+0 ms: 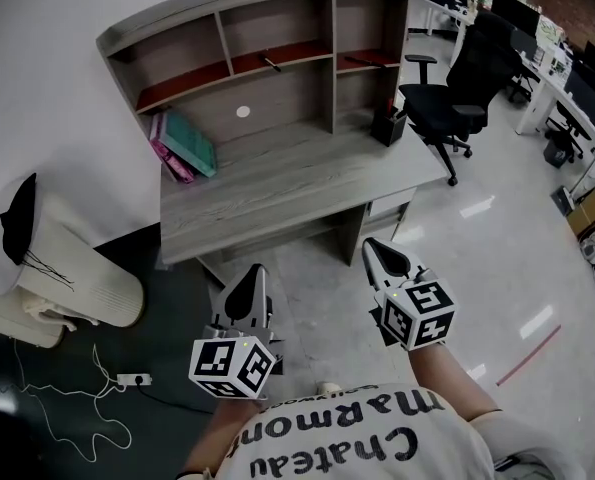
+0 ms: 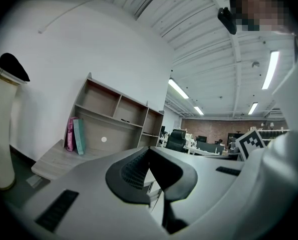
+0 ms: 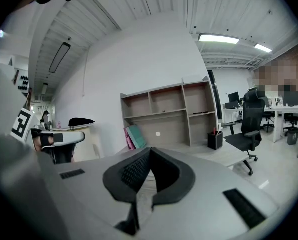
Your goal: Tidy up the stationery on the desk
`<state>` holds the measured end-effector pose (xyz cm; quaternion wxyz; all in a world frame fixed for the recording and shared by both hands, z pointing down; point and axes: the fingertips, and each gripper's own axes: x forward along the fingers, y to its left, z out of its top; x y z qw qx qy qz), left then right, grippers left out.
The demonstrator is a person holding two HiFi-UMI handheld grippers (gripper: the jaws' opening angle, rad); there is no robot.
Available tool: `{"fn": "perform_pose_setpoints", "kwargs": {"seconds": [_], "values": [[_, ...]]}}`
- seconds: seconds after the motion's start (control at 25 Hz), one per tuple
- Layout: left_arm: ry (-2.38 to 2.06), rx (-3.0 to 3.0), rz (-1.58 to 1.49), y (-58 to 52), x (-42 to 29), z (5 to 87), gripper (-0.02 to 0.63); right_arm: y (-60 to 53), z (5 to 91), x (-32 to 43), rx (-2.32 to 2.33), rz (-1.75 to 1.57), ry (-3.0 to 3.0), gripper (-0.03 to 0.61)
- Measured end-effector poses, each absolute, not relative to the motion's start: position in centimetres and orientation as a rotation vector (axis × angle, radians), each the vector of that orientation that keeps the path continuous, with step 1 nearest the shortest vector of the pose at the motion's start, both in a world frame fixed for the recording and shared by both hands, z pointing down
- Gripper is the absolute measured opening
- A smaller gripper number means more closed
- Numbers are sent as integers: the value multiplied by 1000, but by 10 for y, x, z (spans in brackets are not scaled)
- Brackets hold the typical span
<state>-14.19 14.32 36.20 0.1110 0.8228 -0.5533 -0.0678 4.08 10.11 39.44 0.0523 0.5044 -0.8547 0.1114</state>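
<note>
At the left rear corner of the grey wood desk [image 1: 277,183], a pink folder [image 1: 167,150] and a teal folder [image 1: 189,140] leaned together against the shelf unit's side, long axes running up and back. The left gripper [image 1: 249,280] hung short of the desk's front edge, well apart from them, its jaws pressed together with nothing between. It was the nearer one to the folders, which lay ahead and to its left. On the middle shelf lay a slim dark pen-like thing [image 1: 272,64], too small to name. The right gripper [image 1: 379,252], likewise closed and empty, pointed towards the black pen holder [image 1: 387,126] at the desk's right rear corner, which was probably its reach.
</note>
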Motion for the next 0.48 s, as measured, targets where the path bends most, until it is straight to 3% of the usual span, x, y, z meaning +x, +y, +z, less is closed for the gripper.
{"fn": "perform_pose_setpoints", "kwargs": {"seconds": [0.48], "values": [[-1595,2471,-324,128,-134,319,15,93,355,45,1525,210,-2667,9]]}}
